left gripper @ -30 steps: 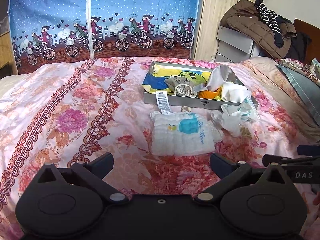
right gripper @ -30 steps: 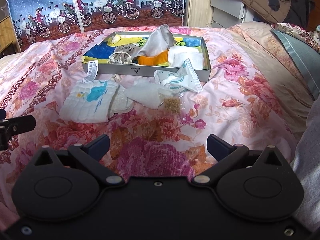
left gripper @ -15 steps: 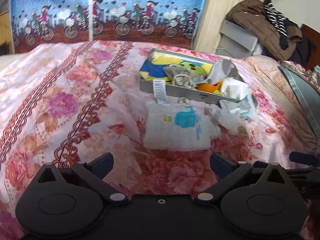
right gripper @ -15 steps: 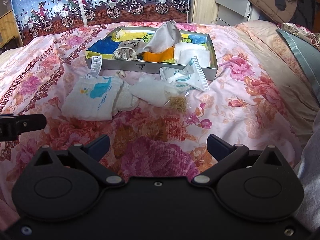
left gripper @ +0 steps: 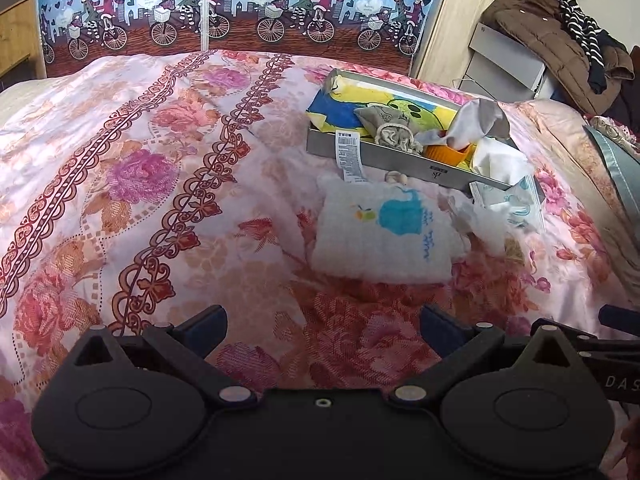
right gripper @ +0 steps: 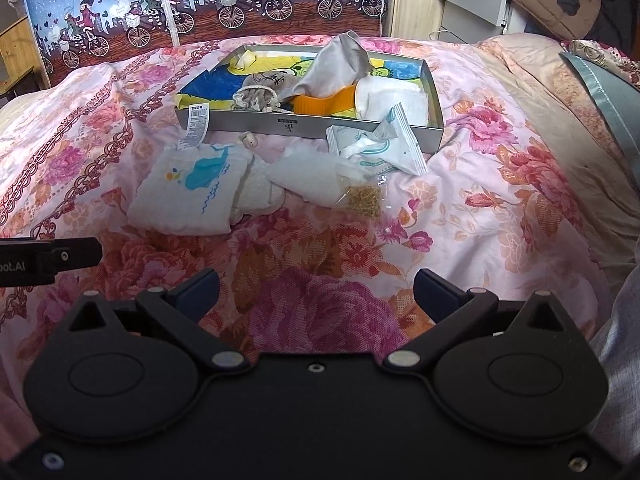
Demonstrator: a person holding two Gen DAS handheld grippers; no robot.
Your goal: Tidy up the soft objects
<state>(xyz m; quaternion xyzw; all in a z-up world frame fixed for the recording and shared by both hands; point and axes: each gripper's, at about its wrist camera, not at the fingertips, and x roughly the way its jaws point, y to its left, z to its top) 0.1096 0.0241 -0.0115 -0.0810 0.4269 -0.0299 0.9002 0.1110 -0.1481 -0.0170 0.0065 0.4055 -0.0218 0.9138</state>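
i had both tools held low over the bed with its pink floral quilt, and nothing was in either one. my left gripper had its jaws spread wide and empty above the red roses of the cover, and my right gripper showed the same, jaws wide apart with only quilt between them. ahead of me the shallow grey rectangular tray lay on the bed, already carrying a yellow and blue printed cloth, a crumpled grey fabric piece, a small beige drawstring pouch, an orange band and a folded white cloth. a long white barcode tag hung over the tray's near wall. just in front of the tray, on the quilt, sat the folded white muslin cloth with a blue whale print, with a rumpled white item tucked against its right side in the right wrist view. beside that lay a clear plastic bag holding white material and tan grains, and a white and teal sealed packet leaned against the tray's front wall. a brown padded jacket was heaped on furniture beyond the bed.
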